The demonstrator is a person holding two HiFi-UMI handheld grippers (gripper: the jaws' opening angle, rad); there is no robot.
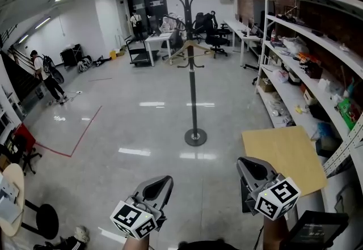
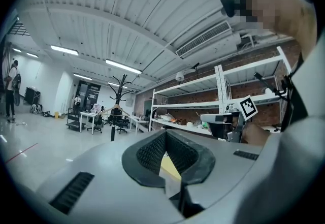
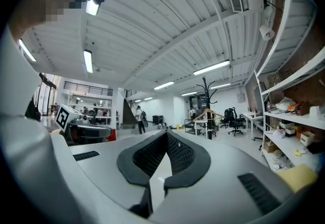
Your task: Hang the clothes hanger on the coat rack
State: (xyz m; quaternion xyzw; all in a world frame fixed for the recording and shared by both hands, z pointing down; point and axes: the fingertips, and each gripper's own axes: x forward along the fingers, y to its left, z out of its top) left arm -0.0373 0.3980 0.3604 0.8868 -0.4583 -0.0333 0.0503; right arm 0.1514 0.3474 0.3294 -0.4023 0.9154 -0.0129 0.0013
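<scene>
A black coat rack (image 1: 193,56) stands on a round base in the middle of the grey floor. A wooden clothes hanger (image 1: 190,47) hangs from it, about a third of the way down the pole. Both grippers are held low near the bottom of the head view, well short of the rack. My left gripper (image 1: 164,181) is shut and holds nothing. My right gripper (image 1: 245,162) is also shut and empty. The rack with the hanger (image 2: 116,111) looks small and far off in the left gripper view, and the hanger (image 3: 207,114) is equally distant in the right gripper view.
White shelving (image 1: 306,56) full of items lines the right wall. A light wooden tabletop (image 1: 283,155) is just right of my right gripper. A round stool (image 1: 11,192) stands at lower left. A person (image 1: 42,73) walks at far left; desks and chairs (image 1: 212,30) stand behind the rack.
</scene>
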